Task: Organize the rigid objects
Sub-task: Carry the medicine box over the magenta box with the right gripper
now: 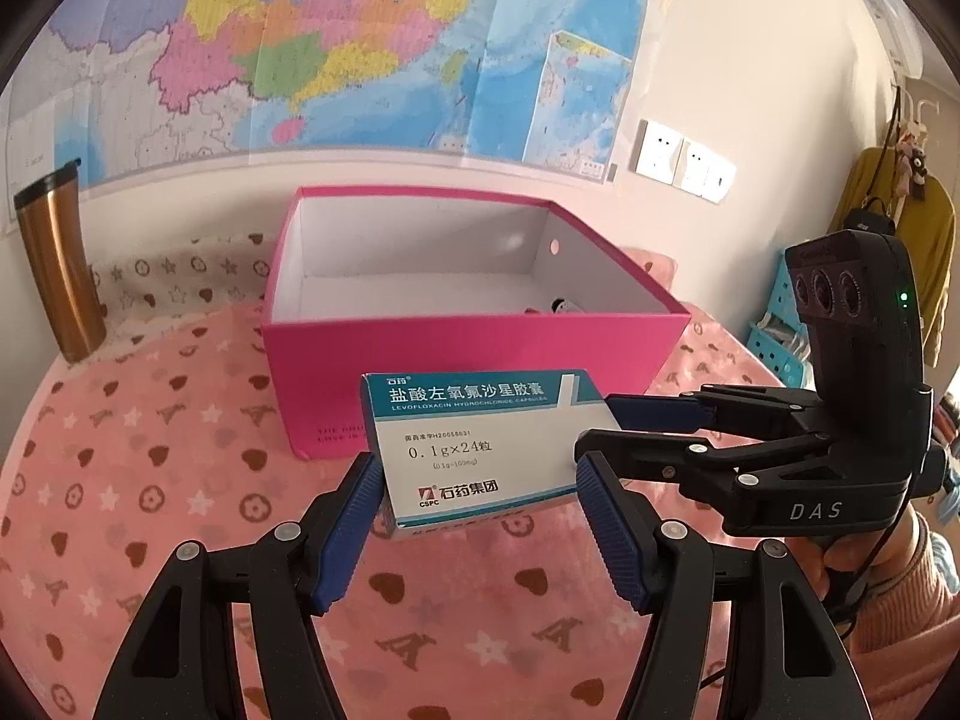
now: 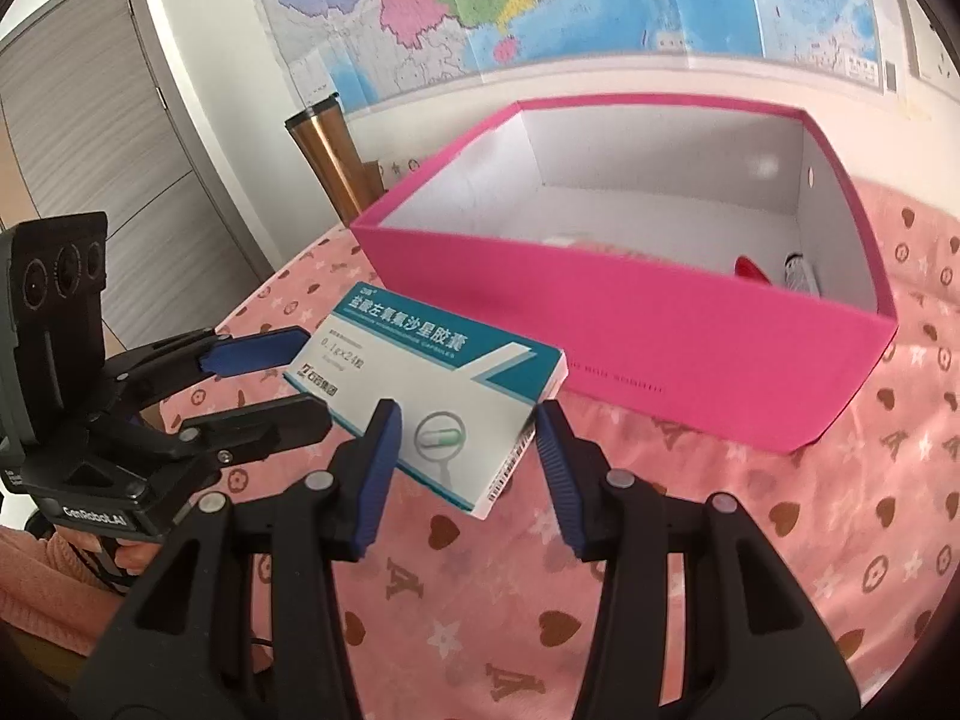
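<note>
The medicine box point(image 1: 480, 450) sits between your two grippers, lifted and tilted above the pink blanket point(image 1: 150, 480), just in front of the pink storage box point(image 1: 468, 378). Its white and teal face carries printed text and, seen from your right wrist camera point(image 2: 444, 396), a drawing of a capsule under a magnifying glass.

Your left gripper point(image 1: 480, 531) has its blue pads spread wide on either side of the medicine box's near end, with a gap showing at each side, so its jaws are released. Your right gripper point(image 2: 465, 480) also straddles the medicine box with its pads apart. From the left wrist camera the right gripper point(image 1: 594, 429) has one finger behind the medicine box's edge and one in front of it, but you cannot tell from either view whether those pads press on the cardboard.

The pink storage box stands open, white inside, with a small round hole in one wall. A few small things lie in its far corner, mostly hidden by the front wall.

A copper travel mug point(image 1: 57, 270) stands to the left of the storage box near the wall. A coloured map point(image 1: 336, 42) hangs above, with white wall sockets point(image 1: 684, 159) beside it.
</note>
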Motion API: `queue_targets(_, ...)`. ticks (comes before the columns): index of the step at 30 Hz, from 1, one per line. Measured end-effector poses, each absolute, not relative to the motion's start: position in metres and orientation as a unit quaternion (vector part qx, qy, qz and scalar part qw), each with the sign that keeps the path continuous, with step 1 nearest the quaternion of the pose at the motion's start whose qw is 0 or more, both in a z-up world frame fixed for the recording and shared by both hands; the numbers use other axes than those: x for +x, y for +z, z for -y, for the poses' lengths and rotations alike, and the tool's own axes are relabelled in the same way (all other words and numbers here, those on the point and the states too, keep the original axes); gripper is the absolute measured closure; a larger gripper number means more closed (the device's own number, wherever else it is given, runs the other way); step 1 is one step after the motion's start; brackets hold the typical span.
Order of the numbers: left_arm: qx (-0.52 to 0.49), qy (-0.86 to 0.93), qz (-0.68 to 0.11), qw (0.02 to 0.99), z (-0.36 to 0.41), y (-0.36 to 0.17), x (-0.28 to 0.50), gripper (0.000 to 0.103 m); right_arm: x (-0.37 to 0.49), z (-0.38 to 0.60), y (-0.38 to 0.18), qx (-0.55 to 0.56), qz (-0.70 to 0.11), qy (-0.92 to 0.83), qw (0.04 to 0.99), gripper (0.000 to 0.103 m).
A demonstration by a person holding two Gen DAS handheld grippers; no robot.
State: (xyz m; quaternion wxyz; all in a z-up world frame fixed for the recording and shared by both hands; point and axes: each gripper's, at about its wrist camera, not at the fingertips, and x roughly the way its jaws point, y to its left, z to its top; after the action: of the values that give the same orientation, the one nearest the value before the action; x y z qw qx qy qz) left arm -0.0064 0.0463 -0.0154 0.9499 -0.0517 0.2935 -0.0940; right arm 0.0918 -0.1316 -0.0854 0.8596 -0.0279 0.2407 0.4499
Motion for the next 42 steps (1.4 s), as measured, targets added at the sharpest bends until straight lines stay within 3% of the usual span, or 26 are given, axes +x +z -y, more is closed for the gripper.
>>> queue_targets(42, -0.018, -0.072, -0.250, 0.965, -0.050, 0.017, 0.017, 0.036, 0.103, 0.119, -0.047, -0.044, -0.195, 0.444, 0.873, 0.054)
